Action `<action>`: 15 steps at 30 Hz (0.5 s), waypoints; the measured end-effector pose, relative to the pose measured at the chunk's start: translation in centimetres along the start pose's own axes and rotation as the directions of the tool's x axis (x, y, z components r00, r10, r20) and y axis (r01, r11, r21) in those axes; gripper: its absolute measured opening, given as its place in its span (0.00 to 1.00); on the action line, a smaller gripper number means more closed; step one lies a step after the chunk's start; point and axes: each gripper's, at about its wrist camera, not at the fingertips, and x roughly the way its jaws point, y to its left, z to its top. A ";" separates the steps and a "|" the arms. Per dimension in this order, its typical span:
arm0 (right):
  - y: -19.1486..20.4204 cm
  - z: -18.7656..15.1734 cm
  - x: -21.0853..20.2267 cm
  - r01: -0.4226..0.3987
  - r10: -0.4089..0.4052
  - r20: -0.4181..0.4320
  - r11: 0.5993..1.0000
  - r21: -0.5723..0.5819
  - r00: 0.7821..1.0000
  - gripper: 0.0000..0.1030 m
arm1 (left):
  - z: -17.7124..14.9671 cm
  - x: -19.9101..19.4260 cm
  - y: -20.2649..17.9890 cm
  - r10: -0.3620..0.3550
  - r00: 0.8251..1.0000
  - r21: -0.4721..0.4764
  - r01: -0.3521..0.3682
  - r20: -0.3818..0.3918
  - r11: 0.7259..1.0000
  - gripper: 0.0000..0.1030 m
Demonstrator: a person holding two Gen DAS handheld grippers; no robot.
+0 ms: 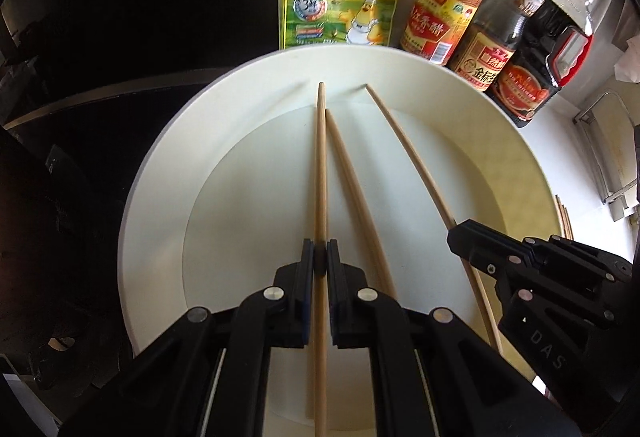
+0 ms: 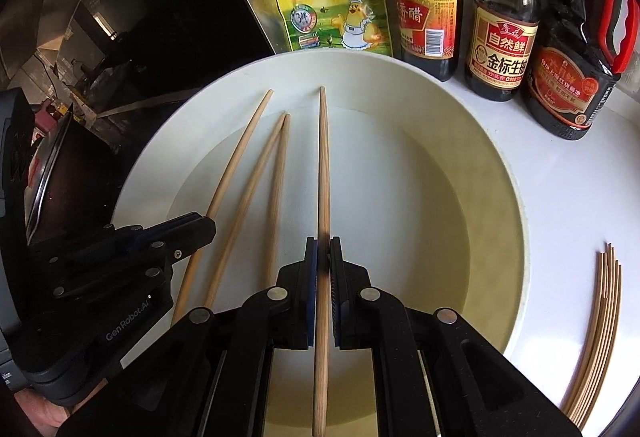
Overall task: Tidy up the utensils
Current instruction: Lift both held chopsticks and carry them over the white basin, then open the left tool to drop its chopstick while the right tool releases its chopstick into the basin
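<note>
A large white plate (image 1: 160, 173) lies on the counter; it also shows in the right wrist view (image 2: 496, 173). My left gripper (image 1: 319, 257) is shut on a wooden chopstick (image 1: 320, 165) that points forward over the plate. My right gripper (image 2: 323, 257) is shut on another chopstick (image 2: 323, 165), also over the plate. In the left wrist view the right gripper (image 1: 464, 237) holds its chopstick (image 1: 408, 145). In the right wrist view the left gripper (image 2: 200, 227) holds its chopstick (image 2: 240, 165). A loose pair of chopsticks (image 2: 276, 173) lies in the plate between them; in the left wrist view it shows as one stick (image 1: 348, 173).
A yellow seasoning pouch (image 2: 332, 1) and three dark sauce bottles (image 2: 502, 25) stand behind the plate. A bundle of chopsticks (image 2: 600, 325) lies on the white counter at right. A dark stove area (image 1: 100, 37) is at left.
</note>
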 end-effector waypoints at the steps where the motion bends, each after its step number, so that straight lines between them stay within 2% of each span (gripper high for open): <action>1: 0.0 0.0 0.1 0.004 -0.004 -0.004 1.000 0.001 1.000 0.06 | -0.1 0.2 0.1 0.002 1.000 -0.001 -0.002 -0.005 1.000 0.07; 5: 0.1 0.0 0.4 0.013 -0.013 -0.007 1.000 0.000 1.000 0.06 | -0.3 0.6 0.6 0.000 1.000 -0.011 0.000 -0.015 1.000 0.07; 7: 0.1 0.0 0.2 0.025 -0.025 -0.002 1.000 0.001 1.000 0.07 | -0.2 0.4 0.7 -0.002 1.000 -0.016 0.001 -0.003 1.000 0.18; 8: 0.1 0.1 0.0 0.027 -0.027 0.002 1.000 0.002 1.000 0.09 | -0.2 0.3 0.7 0.000 1.000 -0.016 0.000 0.004 1.000 0.20; 9: 0.1 0.1 -0.2 0.033 -0.033 0.007 0.999 0.003 0.999 0.14 | -0.2 0.1 0.8 0.002 1.000 -0.016 -0.002 0.010 1.000 0.23; 15: -0.1 -0.2 -1.5 0.048 -0.048 0.032 0.999 -0.005 0.998 0.16 | 0.2 -0.6 1.2 0.002 1.000 -0.028 -0.001 0.025 1.000 0.24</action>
